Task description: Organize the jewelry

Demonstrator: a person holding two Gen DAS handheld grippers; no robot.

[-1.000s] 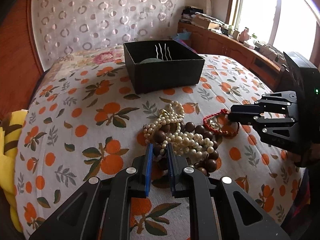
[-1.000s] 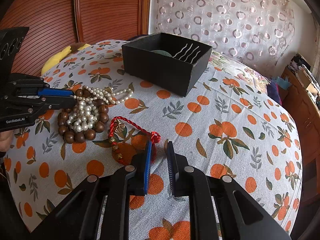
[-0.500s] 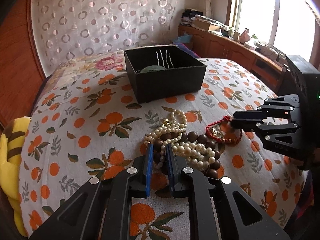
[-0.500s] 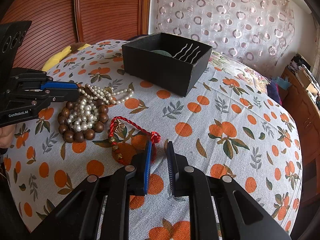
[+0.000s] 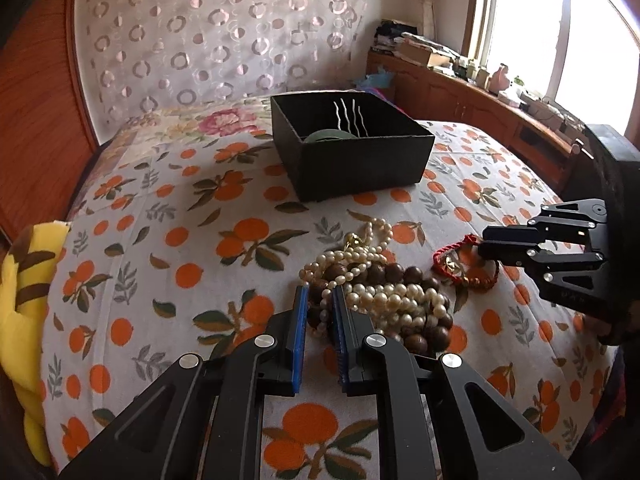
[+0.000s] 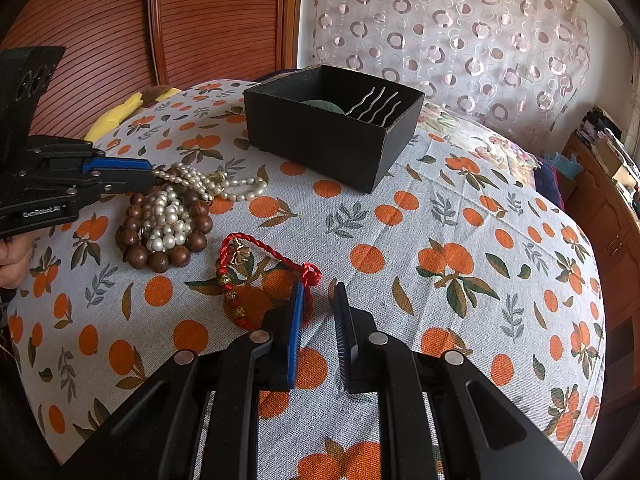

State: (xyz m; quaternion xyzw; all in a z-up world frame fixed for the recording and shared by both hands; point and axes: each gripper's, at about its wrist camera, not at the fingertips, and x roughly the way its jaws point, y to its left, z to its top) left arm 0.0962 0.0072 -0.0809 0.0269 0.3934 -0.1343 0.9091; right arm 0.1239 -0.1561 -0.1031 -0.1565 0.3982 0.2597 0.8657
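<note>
Close in, the left gripper [image 5: 320,304] is down at the near edge of the jewelry pile, its blue pads closed in on a few brown beads and pearl strands. That pile is a wooden bead bracelet [image 5: 400,280] tangled with a pearl necklace [image 5: 384,292], resting on the orange-print cloth [image 5: 160,264]. From the other camera, that same gripper reaches in from the left, its tip at the top of the heap, against the pearls [image 6: 168,216].

Over to the right gripper [image 6: 319,300]: jaws parted a little, nothing between them. The red cord bracelet [image 6: 256,264], with its gold charm and beads, lies just in front and to the left; its knotted end sits beside the left pad, and I cannot tell if they touch. In the left camera's view the right gripper's tip hovers over that red bracelet [image 5: 466,264], just right of the pearls.

Further back, well apart from the jewelry, a black box [image 5: 360,168] stands open on the cloth. Inside it are wavy silver hairpins [image 6: 374,106] leaning on the far wall and a green round thing [image 5: 328,136], partly hidden.

Behind it all, a patterned curtain [image 6: 440,28] and a wooden panel [image 6: 200,20].
</note>
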